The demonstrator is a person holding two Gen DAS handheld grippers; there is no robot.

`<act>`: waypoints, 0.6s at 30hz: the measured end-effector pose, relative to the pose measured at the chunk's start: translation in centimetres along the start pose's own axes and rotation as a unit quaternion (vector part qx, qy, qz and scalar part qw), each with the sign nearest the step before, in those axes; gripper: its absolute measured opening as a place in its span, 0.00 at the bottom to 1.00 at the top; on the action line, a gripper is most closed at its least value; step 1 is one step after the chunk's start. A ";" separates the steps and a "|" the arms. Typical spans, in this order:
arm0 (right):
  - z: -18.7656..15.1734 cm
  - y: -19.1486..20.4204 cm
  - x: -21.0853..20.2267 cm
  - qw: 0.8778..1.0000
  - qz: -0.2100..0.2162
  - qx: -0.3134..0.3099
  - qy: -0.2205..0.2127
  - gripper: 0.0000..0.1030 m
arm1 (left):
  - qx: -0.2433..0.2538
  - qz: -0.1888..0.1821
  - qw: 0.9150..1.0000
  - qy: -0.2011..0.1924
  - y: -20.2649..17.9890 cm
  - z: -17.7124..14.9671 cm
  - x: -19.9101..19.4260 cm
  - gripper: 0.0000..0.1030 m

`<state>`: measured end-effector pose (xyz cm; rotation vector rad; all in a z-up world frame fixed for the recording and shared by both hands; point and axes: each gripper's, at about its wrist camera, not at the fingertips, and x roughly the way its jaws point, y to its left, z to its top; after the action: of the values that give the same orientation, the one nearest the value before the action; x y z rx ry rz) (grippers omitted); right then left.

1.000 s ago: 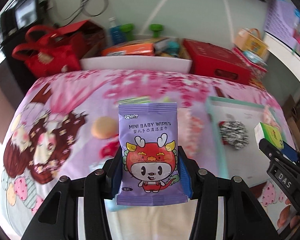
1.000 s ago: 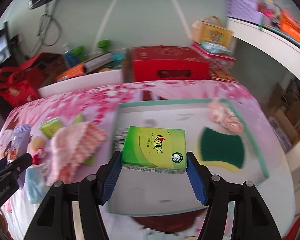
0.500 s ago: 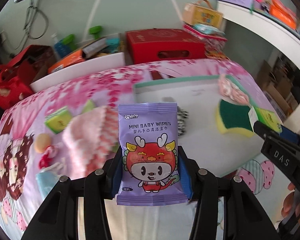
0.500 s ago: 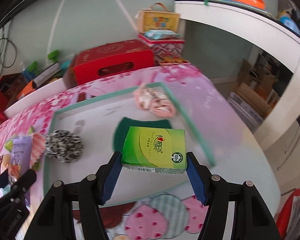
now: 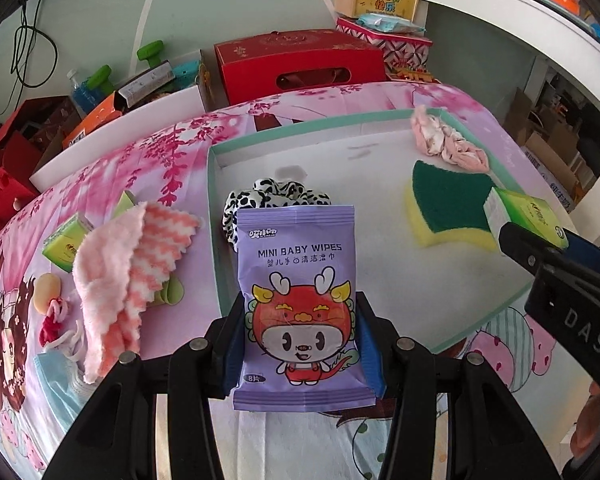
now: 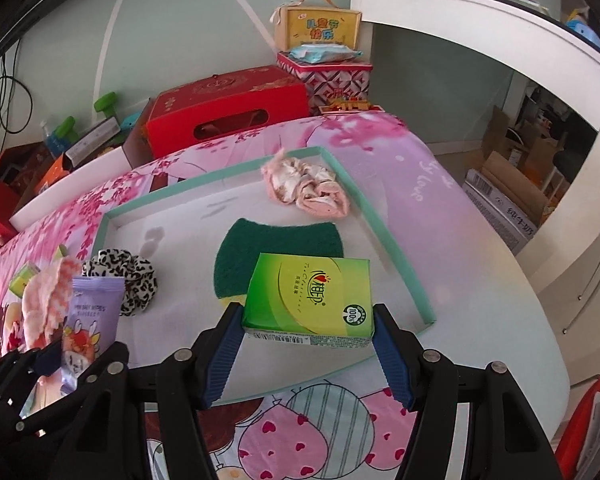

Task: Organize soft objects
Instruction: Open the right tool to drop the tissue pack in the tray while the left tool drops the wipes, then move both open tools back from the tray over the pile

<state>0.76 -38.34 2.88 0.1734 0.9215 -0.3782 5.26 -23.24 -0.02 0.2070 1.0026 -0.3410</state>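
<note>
Over the near edge of the teal-rimmed tray [image 6: 384, 236], both grippers carry loads. The left gripper [image 5: 300, 344] clamps a purple pack of mini baby wipes [image 5: 298, 300] upright; the right gripper [image 6: 308, 354] grips a green tissue pack [image 6: 310, 294] by its sides, above the tray's near right part. Inside the tray already lie a green-and-yellow sponge [image 6: 276, 252], a pink cloth bundle [image 6: 306, 190] at the far right corner and a leopard-print scrunchie [image 6: 130, 280] at the left. Left of the tray, on the pink cartoon sheet, a pink striped cloth [image 5: 120, 276], another green tissue pack [image 5: 66, 242] and a blue face mask [image 5: 56, 376] wait, so the job looks roughly half done. The cloth hides things beneath it, and the small red-and-peach item [image 5: 50, 308] beside it is hard to identify.
</note>
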 end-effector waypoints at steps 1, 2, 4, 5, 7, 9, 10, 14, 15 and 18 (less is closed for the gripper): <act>0.0 0.1 0.0 1.000 0.002 -0.001 0.001 0.65 | -0.001 0.001 1.000 0.002 0.0 0.0 0.2 0.49; -0.1 0.2 0.1 1.000 0.003 -0.003 0.002 0.65 | -0.001 0.001 1.000 0.004 0.0 0.0 0.3 0.49; -0.1 0.4 0.3 1.000 0.002 -0.004 0.008 0.65 | -0.003 -0.001 1.000 0.007 0.1 0.0 0.5 0.49; -0.2 0.5 0.4 1.000 0.000 -0.006 0.010 0.65 | -0.004 -0.003 1.000 0.008 0.1 0.0 0.5 0.50; -0.2 0.6 0.4 1.000 0.000 -0.010 0.011 0.65 | -0.008 -0.006 1.000 0.007 0.2 0.0 0.5 0.52; -0.1 0.6 0.3 1.000 0.002 -0.008 0.010 0.66 | -0.009 -0.005 1.000 0.008 0.2 0.1 0.4 0.61; -0.1 0.5 0.2 1.000 0.005 -0.006 0.010 0.66 | -0.009 -0.003 1.000 0.009 0.3 0.1 0.3 0.67; 0.0 0.2 -0.1 1.000 0.008 0.003 0.006 0.85 | -0.012 0.007 1.000 0.006 0.6 0.1 -0.1 0.75; 0.1 0.1 -0.2 1.000 0.007 0.006 0.005 0.89 | -0.014 0.008 1.000 0.005 0.8 0.1 -0.3 0.75; 0.2 -0.3 -0.5 1.000 0.007 0.016 0.001 0.90 | -0.015 0.017 1.000 0.007 1.2 0.1 -0.4 0.76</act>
<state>0.50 -38.54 3.41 0.2086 0.9158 -0.3797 5.56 -22.10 0.43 0.1982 1.0169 -0.2936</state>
